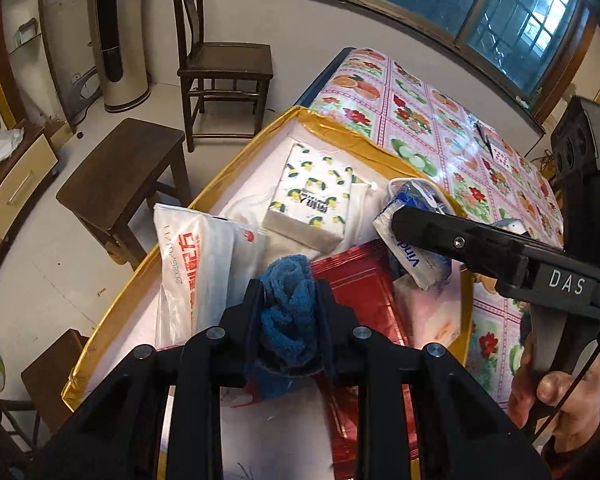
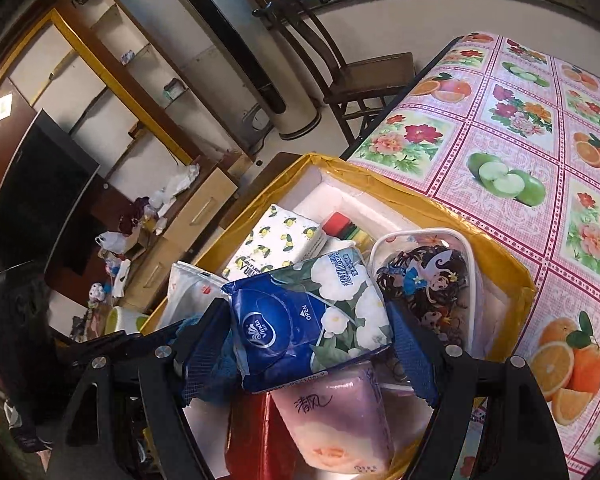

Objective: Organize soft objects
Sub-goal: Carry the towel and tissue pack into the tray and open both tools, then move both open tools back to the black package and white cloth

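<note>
My left gripper (image 1: 288,292) is shut on a crumpled blue cloth (image 1: 290,312), held just above a white foam box with yellow-taped rim (image 1: 340,136). My right gripper (image 2: 312,328) is shut on a blue Vinda tissue pack (image 2: 308,320), also over the box; the same pack (image 1: 416,256) shows under the right gripper's finger in the left wrist view. Inside the box lie a lemon-print tissue pack (image 1: 312,196), a red package (image 1: 360,292), a pink tissue pack (image 2: 340,420), a white plastic bag with red print (image 1: 196,276) and a clear cartoon-print pouch (image 2: 428,284).
The box stands at the end of a table with a fruit-and-flower cloth (image 2: 520,152). Beside it on the floor are a dark wooden stool (image 1: 120,176), a wooden chair (image 1: 224,68) and a tall standing air conditioner (image 1: 116,36). A hand (image 1: 556,396) holds the right gripper.
</note>
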